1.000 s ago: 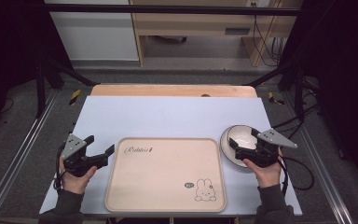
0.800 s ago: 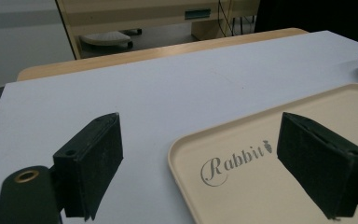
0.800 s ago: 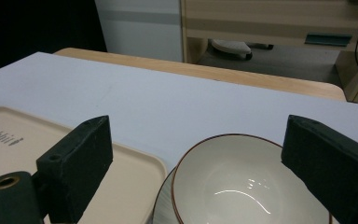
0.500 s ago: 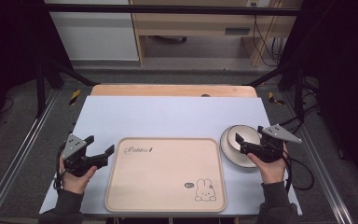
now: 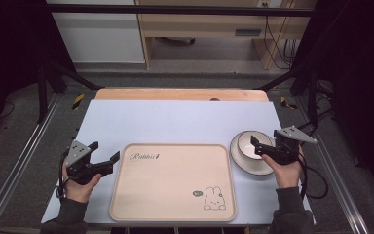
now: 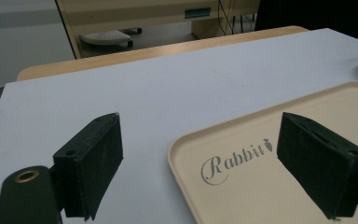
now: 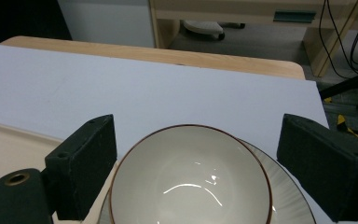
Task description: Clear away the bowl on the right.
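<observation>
White bowl (image 7: 190, 179), stacked on a plate (image 7: 289, 196), sits between the spread jaws of the right gripper (image 7: 196, 163), which have just been closing slightly; pads not touching it.

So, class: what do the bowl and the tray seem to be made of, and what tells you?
Bowl: probably glazed ceramic; glossy white inside with bright glints and a thin brown rim. Tray: likely matte plastic or wood composite; dull beige, printed rabbit.
</observation>
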`<state>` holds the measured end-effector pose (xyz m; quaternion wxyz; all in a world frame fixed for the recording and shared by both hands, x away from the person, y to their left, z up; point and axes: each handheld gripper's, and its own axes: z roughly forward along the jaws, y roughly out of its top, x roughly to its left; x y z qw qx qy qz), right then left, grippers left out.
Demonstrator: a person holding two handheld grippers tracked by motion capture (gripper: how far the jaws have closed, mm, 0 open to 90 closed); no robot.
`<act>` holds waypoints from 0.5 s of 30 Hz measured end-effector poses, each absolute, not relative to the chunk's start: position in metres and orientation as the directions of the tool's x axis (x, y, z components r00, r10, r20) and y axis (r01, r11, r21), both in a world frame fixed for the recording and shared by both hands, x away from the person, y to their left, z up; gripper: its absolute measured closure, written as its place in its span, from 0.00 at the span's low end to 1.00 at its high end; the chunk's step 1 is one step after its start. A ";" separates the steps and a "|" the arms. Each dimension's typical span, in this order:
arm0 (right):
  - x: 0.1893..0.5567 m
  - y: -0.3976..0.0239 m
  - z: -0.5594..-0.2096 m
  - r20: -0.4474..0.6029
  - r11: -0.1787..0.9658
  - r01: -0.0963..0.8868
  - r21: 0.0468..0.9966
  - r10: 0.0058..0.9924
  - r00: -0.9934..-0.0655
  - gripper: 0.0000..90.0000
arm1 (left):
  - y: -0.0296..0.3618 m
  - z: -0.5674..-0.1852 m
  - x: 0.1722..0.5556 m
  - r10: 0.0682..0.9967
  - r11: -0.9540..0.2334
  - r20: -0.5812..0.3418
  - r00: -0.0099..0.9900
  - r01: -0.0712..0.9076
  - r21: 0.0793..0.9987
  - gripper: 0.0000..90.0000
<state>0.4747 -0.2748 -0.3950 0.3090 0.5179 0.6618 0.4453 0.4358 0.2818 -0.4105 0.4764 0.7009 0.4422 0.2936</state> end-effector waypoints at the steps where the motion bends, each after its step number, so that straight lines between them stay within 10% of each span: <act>1: 0.476 -0.276 -0.396 0.052 0.065 0.414 0.908 0.963 -0.266 0.14 | 0.282 -0.411 0.436 0.899 -0.155 -0.010 0.437 0.340 0.928 0.15; 15: 0.486 -0.283 -0.403 0.038 0.070 0.453 0.889 0.973 -0.226 0.16 | 0.281 -0.411 0.437 0.898 -0.160 -0.007 0.439 0.343 0.926 0.16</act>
